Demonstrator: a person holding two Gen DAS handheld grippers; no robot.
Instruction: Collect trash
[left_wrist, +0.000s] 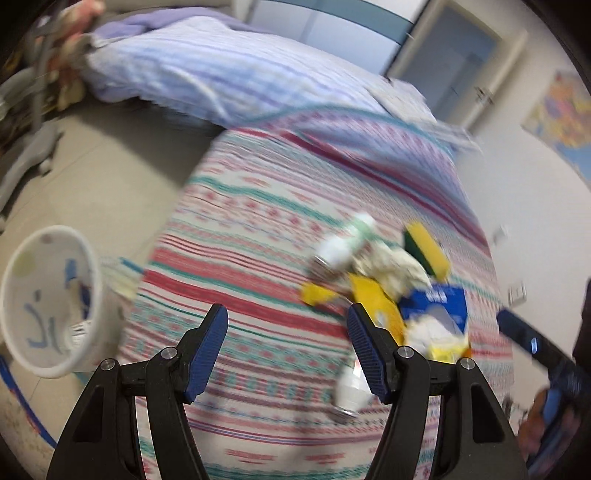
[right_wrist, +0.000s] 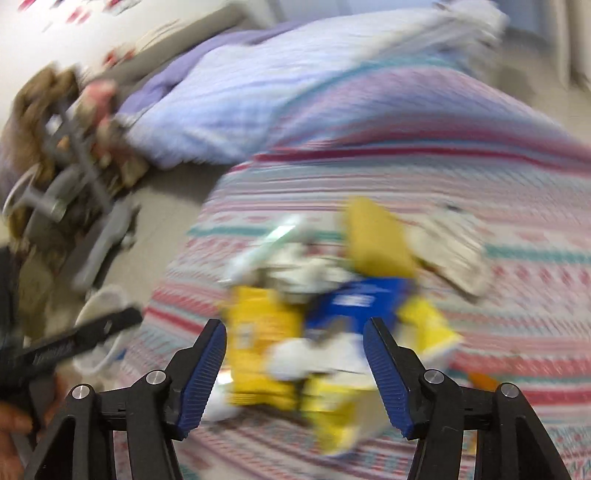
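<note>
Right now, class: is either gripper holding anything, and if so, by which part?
Nothing is held. The left gripper and right gripper are both open above the trash pile on the bed.

White print on blue packet (left_wrist: 439, 301), perhaps lettering, blurred, nothing legible

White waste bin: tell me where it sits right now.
In the left wrist view the white waste bin stands on the floor at the far left, beside the edge of the striped bedspread, well left of the trash pile.
</note>
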